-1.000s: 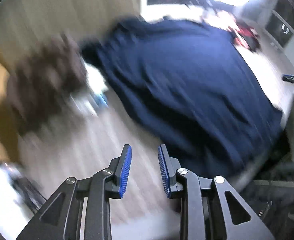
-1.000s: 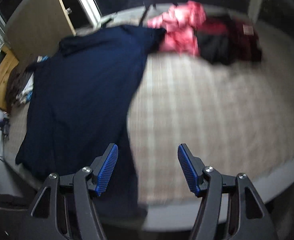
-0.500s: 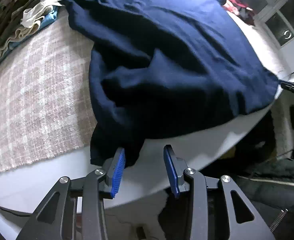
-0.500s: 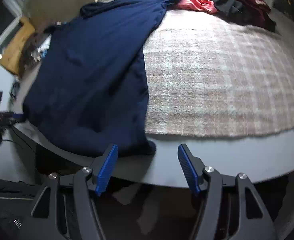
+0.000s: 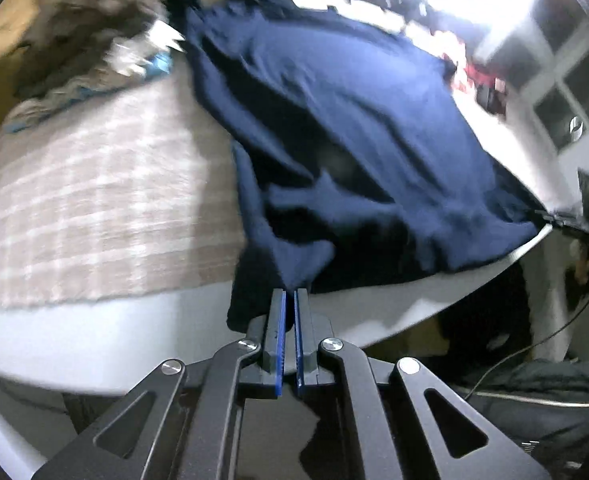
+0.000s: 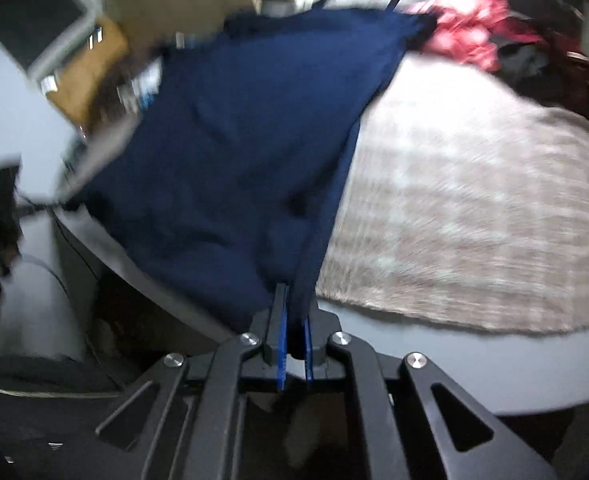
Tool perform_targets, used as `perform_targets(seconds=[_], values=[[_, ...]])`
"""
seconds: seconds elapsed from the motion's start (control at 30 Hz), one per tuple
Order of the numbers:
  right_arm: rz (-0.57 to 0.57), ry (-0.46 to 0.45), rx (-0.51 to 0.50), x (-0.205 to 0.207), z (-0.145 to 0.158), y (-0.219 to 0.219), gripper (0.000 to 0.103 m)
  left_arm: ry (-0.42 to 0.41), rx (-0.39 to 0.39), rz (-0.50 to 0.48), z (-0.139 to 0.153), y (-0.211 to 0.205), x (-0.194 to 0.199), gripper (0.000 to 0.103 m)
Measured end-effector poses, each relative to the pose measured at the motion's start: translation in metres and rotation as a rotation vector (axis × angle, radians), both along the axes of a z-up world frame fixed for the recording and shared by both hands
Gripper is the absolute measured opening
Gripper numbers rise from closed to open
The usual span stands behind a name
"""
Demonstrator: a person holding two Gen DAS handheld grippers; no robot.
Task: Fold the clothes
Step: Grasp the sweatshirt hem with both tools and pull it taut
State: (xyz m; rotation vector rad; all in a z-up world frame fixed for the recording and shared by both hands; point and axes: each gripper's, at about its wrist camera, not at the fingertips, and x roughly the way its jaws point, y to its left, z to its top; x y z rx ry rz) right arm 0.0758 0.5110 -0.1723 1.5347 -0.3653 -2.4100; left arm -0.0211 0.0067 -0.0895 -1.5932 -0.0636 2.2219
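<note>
Half second back we had both pairs of fingers spread short of hem. Now left gripper [image 5: 289, 294] and right gripper [image 6: 293, 292] each pinch navy garment [image 5: 334, 128] hem corner; cloth ahead of fingers lifting off bed [image 5: 94, 200]. We judge fold ready to carry forward.

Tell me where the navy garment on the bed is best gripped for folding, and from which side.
Grip the navy garment at its two bottom corners, coming in from the near bed edge, where the hem overhangs the mattress and offers free cloth. Both grippers are already there: the left gripper and right gripper are each shut on a corner.
</note>
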Motion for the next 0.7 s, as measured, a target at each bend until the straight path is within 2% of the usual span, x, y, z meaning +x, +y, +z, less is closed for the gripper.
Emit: perform_targets(seconds=[0.1, 0.13, 0.2, 0.33, 0.4, 0.47, 0.57, 0.63, 0.7], values=[[-0.070, 0.076, -0.113, 0.024, 0.041, 0.025, 0.006, 0.032, 0.069, 0.053, 0.020, -0.019, 0.021, 0.003], [-0.087, 0.098, -0.151, 0.031, 0.051, 0.030, 0.006, 0.027, 0.076, 0.064, 0.018, -0.022, 0.023, 0.003], [-0.109, 0.102, -0.097, 0.033, 0.050, 0.029, 0.006, 0.009, 0.082, 0.082, 0.010, -0.029, 0.025, 0.003], [-0.114, -0.105, -0.028, 0.025, -0.017, 0.013, 0.006, -0.027, 0.095, 0.119, -0.008, -0.043, 0.029, 0.003], [-0.116, -0.129, -0.054, 0.030, -0.025, 0.012, 0.006, -0.045, 0.102, 0.137, -0.016, -0.050, 0.030, 0.003], [-0.119, -0.082, -0.087, 0.035, 0.000, 0.012, 0.006, -0.063, 0.108, 0.156, -0.025, -0.057, 0.032, 0.003], [-0.122, -0.017, -0.122, 0.040, 0.036, 0.018, 0.006, -0.001, 0.099, 0.130, 0.003, -0.053, 0.039, 0.003], [-0.137, -0.004, -0.099, 0.038, 0.048, 0.021, 0.006, 0.037, 0.056, 0.092, 0.011, -0.044, 0.044, 0.003], [-0.161, -0.035, -0.085, 0.039, 0.036, 0.024, 0.006, 0.008, 0.042, 0.063, -0.003, -0.038, 0.044, 0.003]])
